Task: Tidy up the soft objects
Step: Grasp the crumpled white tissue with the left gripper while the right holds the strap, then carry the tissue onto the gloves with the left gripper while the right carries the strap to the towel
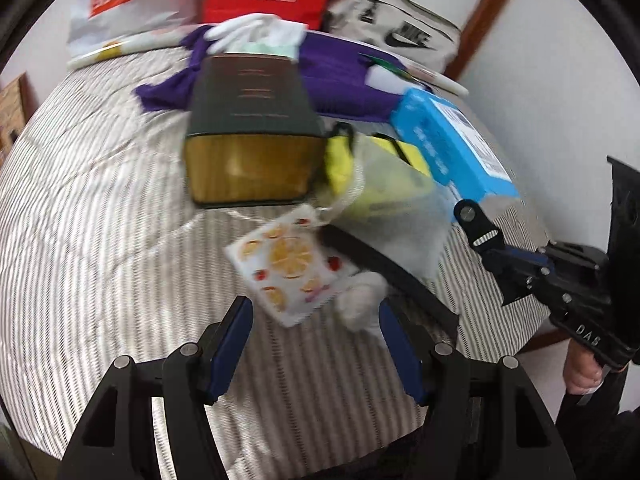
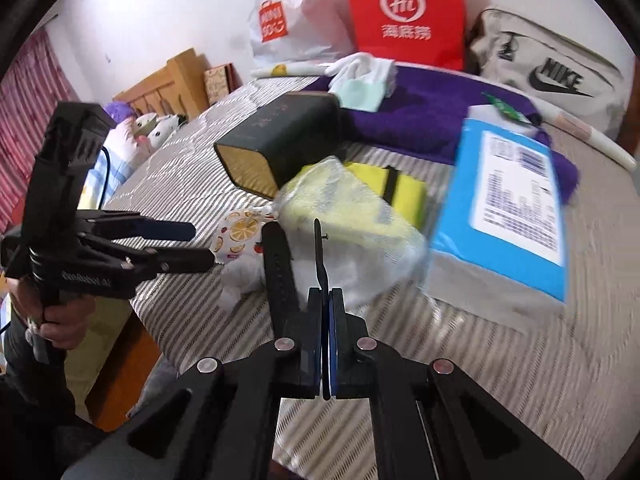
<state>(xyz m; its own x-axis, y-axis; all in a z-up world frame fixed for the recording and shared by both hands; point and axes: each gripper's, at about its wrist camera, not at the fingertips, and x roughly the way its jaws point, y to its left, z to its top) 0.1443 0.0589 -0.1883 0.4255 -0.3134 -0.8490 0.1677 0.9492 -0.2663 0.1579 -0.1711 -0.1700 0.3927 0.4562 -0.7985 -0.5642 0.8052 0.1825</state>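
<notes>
Landmark: dark book (image 2: 280,140) on the striped bed (image 2: 480,360)

- Right gripper (image 2: 326,292): nearest, pressed together, pinching a black strap (image 2: 280,264) by its thin end
- Left gripper (image 1: 316,316): spread, empty, hovering over the fruit-print cloth (image 1: 288,264), in front of the book
- Bagged yellow towel (image 2: 352,204): beside the book, strap lying against it
- Blue box (image 2: 508,216): beyond the towel
- Purple cloth (image 2: 420,116): behind the book

Handling, judged: lift the strap slowly clear of the bag; keep the left pads wide until squarely over the cloth
</notes>
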